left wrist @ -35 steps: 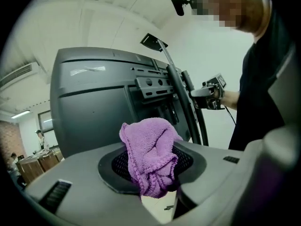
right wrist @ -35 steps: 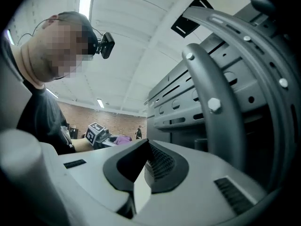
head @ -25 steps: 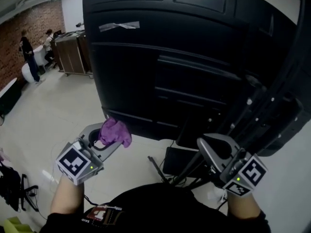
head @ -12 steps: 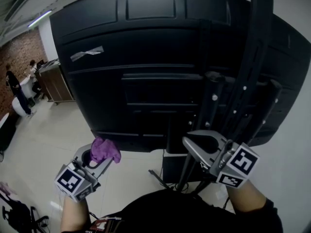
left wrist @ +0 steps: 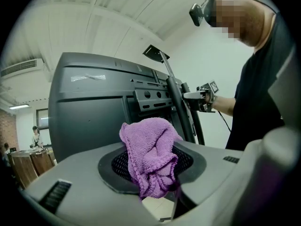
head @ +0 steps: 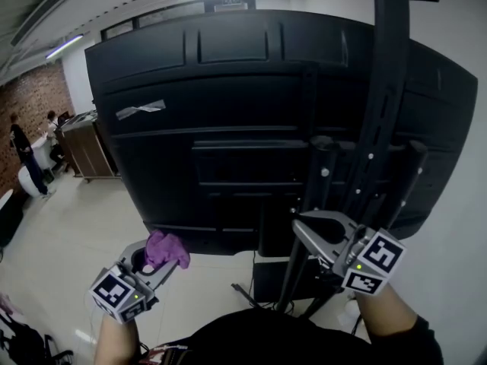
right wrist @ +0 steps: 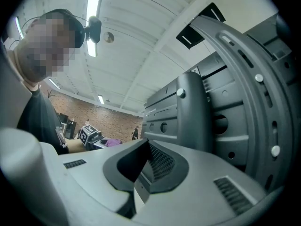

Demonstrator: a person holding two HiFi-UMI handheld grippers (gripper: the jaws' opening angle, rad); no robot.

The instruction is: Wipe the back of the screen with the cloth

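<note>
Left gripper (head: 157,258): your jaws are closed on the purple cloth (head: 167,247).
Cloth: near the lower left edge of the screen (head: 228,105); whether it touches, I cannot tell.
Right gripper (head: 318,231): your jaws are together and empty, beside the stand (head: 383,120).

The head view looks down from above at the screen's back (head: 228,128), close ahead. The left gripper view, low, faces up at that back past its cloth (left wrist: 150,154). The right gripper view hugs the stand (right wrist: 258,107), glimpsing the left gripper (right wrist: 107,144) afar.
</note>
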